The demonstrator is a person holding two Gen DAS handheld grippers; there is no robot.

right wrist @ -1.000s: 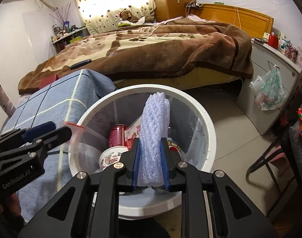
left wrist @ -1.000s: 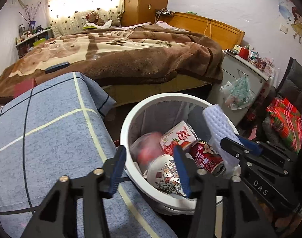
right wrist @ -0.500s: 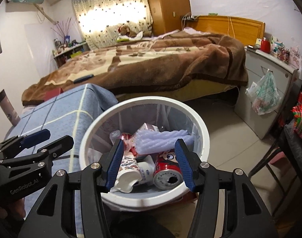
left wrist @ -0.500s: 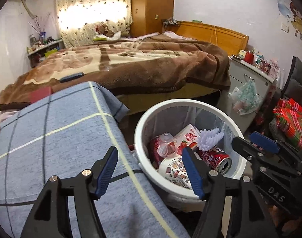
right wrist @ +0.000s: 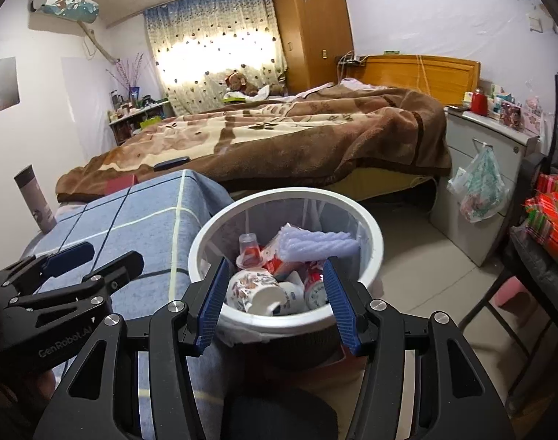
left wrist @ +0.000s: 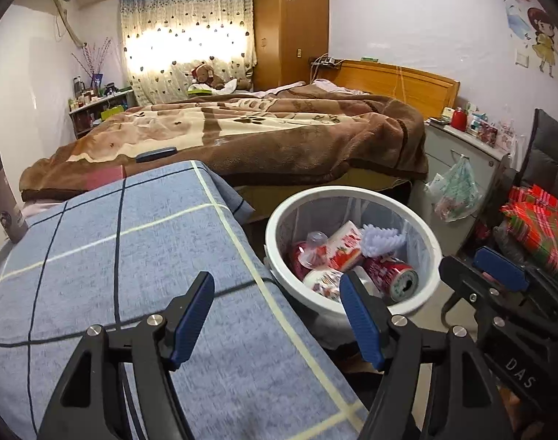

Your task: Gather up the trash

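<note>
A white waste bin [left wrist: 352, 192] [right wrist: 286, 194] with a clear liner stands on the floor beside a blue checked cover. Inside lie a white foam net sleeve [left wrist: 381, 240] [right wrist: 315, 245], a red can [left wrist: 392, 275], a printed paper cup [right wrist: 253, 289], a small plastic cup [right wrist: 248, 245] and a red-and-white carton [left wrist: 347, 245]. My left gripper [left wrist: 275, 282] [right wrist: 114, 255] hovers over the cover's edge left of the bin; its jaws are opening with nothing between them. My right gripper [right wrist: 276, 264] [left wrist: 466, 260] stands open above the bin's near rim, holding nothing.
The blue checked cover [left wrist: 132, 256] fills the left. Behind is a bed with a brown blanket [left wrist: 260, 135]. A grey cabinet with a hanging plastic bag [right wrist: 480, 183] and a chair with red plaid cloth [right wrist: 550, 227] stand right. A thermos [right wrist: 35, 198] stands far left.
My right gripper opened and the foam net sleeve fell into the bin. Both grippers drew back and up from the bin; the left jaws spread wider.
</note>
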